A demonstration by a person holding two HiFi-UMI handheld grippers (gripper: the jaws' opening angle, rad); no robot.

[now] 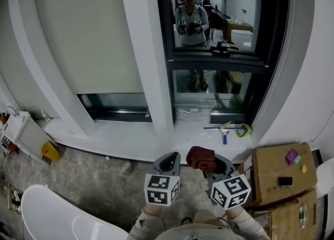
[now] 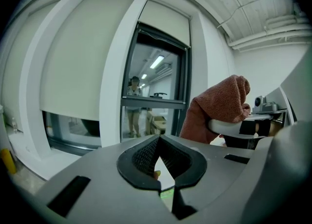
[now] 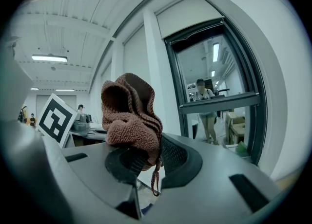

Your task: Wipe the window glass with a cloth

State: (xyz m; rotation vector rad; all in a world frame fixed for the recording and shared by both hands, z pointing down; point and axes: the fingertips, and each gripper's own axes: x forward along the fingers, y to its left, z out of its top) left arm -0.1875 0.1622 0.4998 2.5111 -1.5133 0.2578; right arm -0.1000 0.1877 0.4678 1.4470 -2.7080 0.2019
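The window glass (image 1: 216,14) stands ahead in a dark frame and mirrors a person holding both grippers. A reddish-brown cloth (image 1: 201,157) is bunched up in my right gripper (image 1: 210,165), which is shut on it, well short of the pane. In the right gripper view the cloth (image 3: 131,116) rises out of the jaws of the right gripper (image 3: 148,157), with the glass (image 3: 214,72) off to the right. My left gripper (image 1: 169,163) is beside it, fingertips together and holding nothing. The left gripper view shows the left gripper (image 2: 158,142), the cloth (image 2: 219,108) at right and the glass (image 2: 148,82) ahead.
A white pillar (image 1: 148,51) separates the glass from a blind-covered window (image 1: 83,30) on the left. On the white sill (image 1: 130,134) lie a blue-handled tool (image 1: 224,129) and a green item (image 1: 244,129). Cardboard boxes (image 1: 279,174) stand at right. A yellow object (image 1: 50,151) lies at left.
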